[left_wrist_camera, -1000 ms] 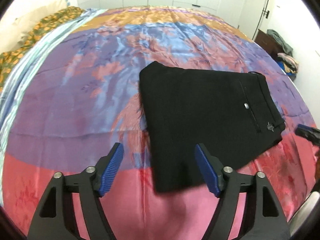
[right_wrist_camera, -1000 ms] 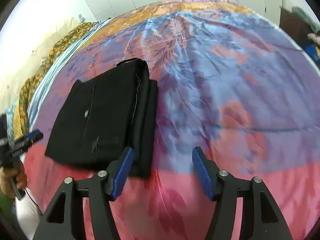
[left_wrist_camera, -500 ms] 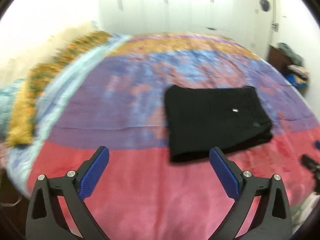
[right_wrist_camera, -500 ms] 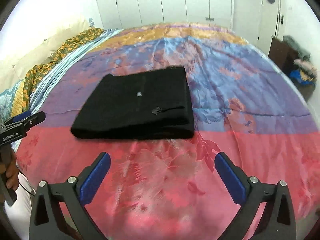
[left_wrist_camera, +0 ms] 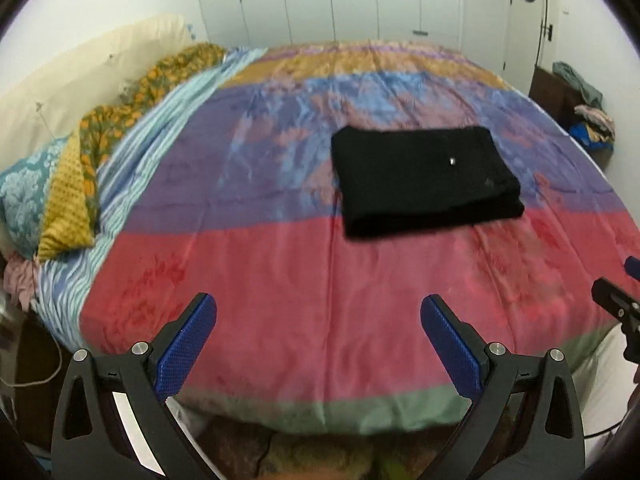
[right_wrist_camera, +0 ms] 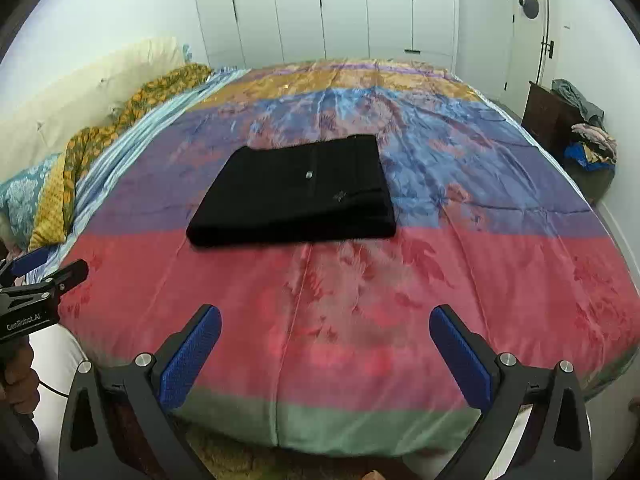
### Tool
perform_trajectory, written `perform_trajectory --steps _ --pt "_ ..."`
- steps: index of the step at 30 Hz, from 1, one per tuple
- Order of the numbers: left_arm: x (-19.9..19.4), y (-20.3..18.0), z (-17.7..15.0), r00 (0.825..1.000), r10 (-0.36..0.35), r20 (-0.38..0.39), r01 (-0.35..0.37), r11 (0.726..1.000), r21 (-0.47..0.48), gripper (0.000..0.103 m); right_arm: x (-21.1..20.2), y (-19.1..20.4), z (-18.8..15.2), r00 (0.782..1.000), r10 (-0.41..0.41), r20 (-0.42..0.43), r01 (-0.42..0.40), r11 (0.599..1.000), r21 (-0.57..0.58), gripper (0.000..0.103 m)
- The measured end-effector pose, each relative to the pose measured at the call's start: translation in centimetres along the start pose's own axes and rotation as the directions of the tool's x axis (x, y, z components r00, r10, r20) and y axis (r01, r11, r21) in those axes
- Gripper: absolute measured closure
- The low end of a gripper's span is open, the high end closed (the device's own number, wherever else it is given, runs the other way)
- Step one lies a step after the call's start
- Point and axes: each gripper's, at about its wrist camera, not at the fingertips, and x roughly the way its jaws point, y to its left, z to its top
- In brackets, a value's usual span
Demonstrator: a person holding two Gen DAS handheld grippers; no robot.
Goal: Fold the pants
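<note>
**A:** Take the left wrist view first. What's different from a second ago?

**B:** The left gripper (left_wrist_camera: 318, 322) has pulled back from the black pants (left_wrist_camera: 426, 178). A second ago its blue pads sat right over the near edge of the cloth; now they hang over the foot of the bedspread (left_wrist_camera: 280, 280), well apart from the pants, jaws spread wide and nothing between them.

**A:** And the pants themselves?

**B:** A compact folded rectangle, lying flat where the purple band meets the red, right of the middle. The tip of the right gripper (left_wrist_camera: 618, 300) shows at the right edge, also clear of the cloth.

**A:** Now the right wrist view.

**B:** Same story. The right gripper (right_wrist_camera: 325, 330) was alongside the folded edge a second ago; now it is back over the red and green end of the bedspread (right_wrist_camera: 480, 280), jaws wide and empty. The pants (right_wrist_camera: 296, 192) lie squared up, untouched. The left gripper (right_wrist_camera: 48, 276) is at the left edge, held by a hand (right_wrist_camera: 18, 380).

**A:** Meaning?

**B:** I judge the folding done; both hands have let go and withdrawn.
</note>
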Motion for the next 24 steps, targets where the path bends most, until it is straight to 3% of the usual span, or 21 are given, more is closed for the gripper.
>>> perform_trajectory --steps 3,8,14,24 --pt "-0.6 0.2 0.3 0.999 -0.024 -0.04 0.025 0.999 0.021 0.001 -0.4 0.6 0.3 0.999 0.009 -0.049 -0.009 1.0 0.005 0.0" --pt "-3.4 0.9 0.9 0.996 -0.083 -0.033 0.083 0.997 -0.007 0.001 -3.6 1.9 2.2 1.0 0.001 -0.015 -0.001 1.0 -0.021 0.0" --pt "-4.7 -0.7 0.4 0.994 -0.065 -0.091 0.066 0.998 0.008 0.001 -5.1 3.6 2.2 0.999 -0.001 -0.045 -0.003 0.997 -0.08 0.0" --pt "-5.0 -2.6 0.2 0.994 -0.08 -0.072 0.082 0.996 0.021 0.001 -5.5 2.5 1.2 0.997 -0.066 -0.043 0.063 0.996 -0.055 0.0"
